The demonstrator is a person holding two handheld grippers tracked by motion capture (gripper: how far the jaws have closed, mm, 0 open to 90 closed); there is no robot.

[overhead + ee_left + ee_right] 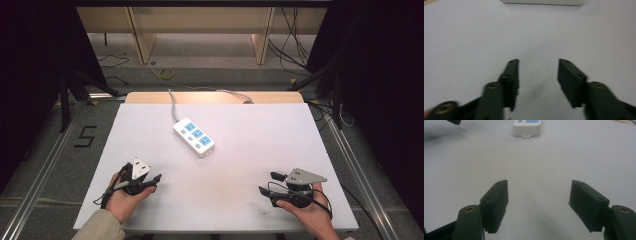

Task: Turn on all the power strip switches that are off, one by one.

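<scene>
High view has the power strip (194, 136) mid-frame on the white surface (250, 150), long axis running upper-left to lower-right. Both jaws spread, empty: left hand-held gripper (141, 176) looks slightly closer than right hand-held gripper (270, 184).

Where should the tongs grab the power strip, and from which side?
Take the power strip across its short width, about mid-length, coming down from above. It lies flat on the white table, long axis running diagonally, so the long side walls are the parallel faces to pinch. Probably stay off the far end, where its grey cable leaves.
</scene>
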